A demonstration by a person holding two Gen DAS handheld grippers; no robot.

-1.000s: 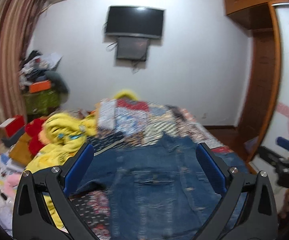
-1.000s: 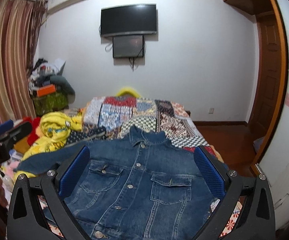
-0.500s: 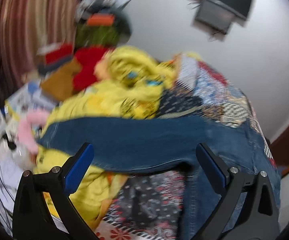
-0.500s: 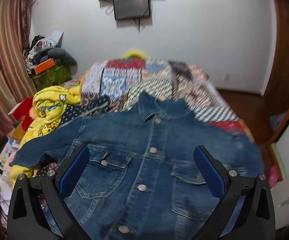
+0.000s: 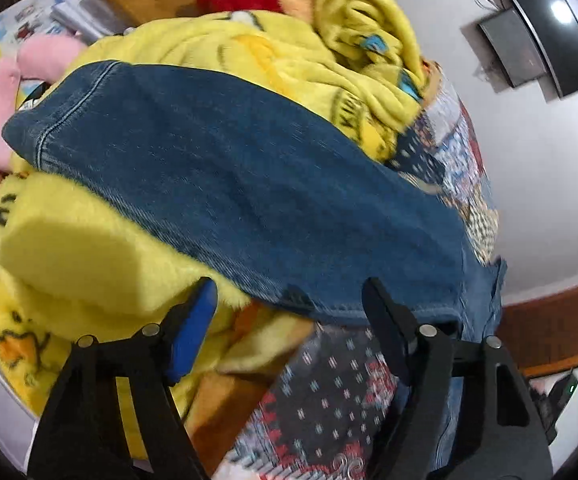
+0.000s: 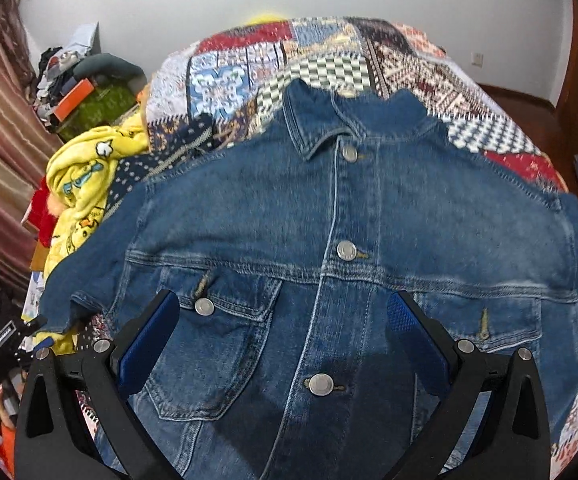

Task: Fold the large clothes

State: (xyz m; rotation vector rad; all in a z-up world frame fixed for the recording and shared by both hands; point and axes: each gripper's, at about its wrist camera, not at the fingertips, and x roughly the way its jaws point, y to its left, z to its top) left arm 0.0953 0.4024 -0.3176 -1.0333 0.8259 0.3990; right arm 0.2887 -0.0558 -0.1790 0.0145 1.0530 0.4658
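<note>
Two hand-held grippers at work. Left hand-held gripper (image 5: 289, 312) closing around the lower edge of the denim jacket sleeve (image 5: 225, 184), cloth between the jaws but not yet pinched, probably to fold it inward. Right hand-held gripper (image 6: 281, 332) wide, empty, poised over the chest of the denim jacket (image 6: 349, 248). Spread face-up, buttoned, across the bed (image 6: 489, 128), sleeve draped over a yellow plush blanket (image 5: 89, 260) at the bed's left edge.

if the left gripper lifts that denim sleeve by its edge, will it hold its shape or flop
Probably flop: the denim sleeve already drapes over the yellow plush blanket. Its thick weave and stitched cuff suggest it is fairly heavy and will sag. The coarse cloth likely won't slip from the left gripper, whose jaws are closing.
</note>
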